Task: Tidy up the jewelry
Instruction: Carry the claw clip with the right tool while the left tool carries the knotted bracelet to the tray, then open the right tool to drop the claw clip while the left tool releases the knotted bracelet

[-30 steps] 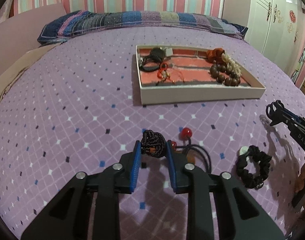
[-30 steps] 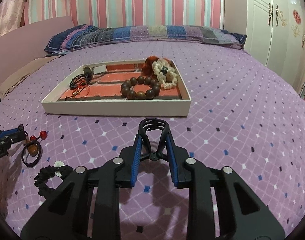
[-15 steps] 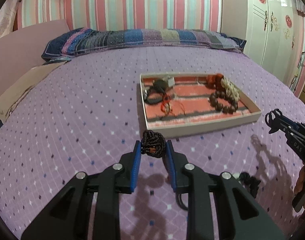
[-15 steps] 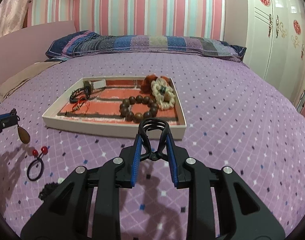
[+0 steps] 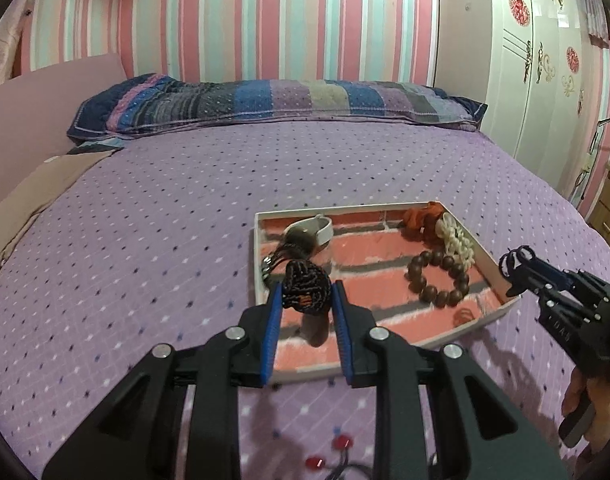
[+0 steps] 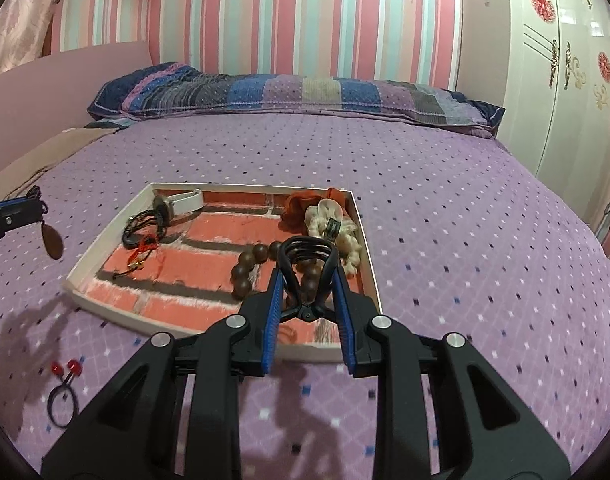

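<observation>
Fingers of left gripper staying clamped on black-orange braided cord knot, now lifted over white shallow cardboard tray. Brown teardrop pendant is hanging below, long axis vertical. Right gripper is clamping black plastic hair claw, tips forward.

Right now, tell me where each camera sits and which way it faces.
Left wrist: sits on the left gripper, looking along its jaws, shut on a braided knot, over the tray toward the pillow; the right gripper and a hand show at the right edge.
Right wrist: sits on the right gripper, jaws shut on a black claw clip, facing the same way; the left gripper shows at the left edge.
Shared: tray, wooden bead bracelet, pillow.
</observation>
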Available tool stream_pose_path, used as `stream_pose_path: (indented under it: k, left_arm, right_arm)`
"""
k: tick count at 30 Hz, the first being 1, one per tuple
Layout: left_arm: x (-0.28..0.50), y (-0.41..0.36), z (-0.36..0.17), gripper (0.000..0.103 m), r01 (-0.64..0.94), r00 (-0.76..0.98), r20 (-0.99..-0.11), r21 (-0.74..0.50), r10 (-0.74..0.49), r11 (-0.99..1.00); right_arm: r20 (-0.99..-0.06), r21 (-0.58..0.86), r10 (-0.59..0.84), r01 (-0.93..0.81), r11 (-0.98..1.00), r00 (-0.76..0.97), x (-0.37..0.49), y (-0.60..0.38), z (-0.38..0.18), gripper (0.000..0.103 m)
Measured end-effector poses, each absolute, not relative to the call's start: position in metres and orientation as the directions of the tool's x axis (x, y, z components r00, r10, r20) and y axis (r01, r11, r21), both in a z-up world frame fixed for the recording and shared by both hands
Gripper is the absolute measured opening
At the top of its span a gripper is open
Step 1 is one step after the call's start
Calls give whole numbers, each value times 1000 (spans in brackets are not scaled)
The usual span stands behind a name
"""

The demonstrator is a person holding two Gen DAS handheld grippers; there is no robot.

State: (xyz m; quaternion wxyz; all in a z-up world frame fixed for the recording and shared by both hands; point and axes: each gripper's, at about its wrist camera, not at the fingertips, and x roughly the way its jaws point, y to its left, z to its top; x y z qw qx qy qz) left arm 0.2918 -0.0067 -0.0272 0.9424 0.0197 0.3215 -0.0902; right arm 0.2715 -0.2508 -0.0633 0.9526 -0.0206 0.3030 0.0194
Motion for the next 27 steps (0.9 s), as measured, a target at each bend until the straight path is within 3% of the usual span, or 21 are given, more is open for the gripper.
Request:
stream_pose_path:
  k: [11,27]
  left_arm:
    - [363,-21,-70,25,179,694,-701,-53,-164,983]
    - [399,-11,-110,26,124,634,-769,-11,-87,992]
  right_arm:
    - [-642,-42,-7,-26,999,766,326,-261,-89,26]
    - [-708,5,15,-16,1000,706,355,-277,-120,26]
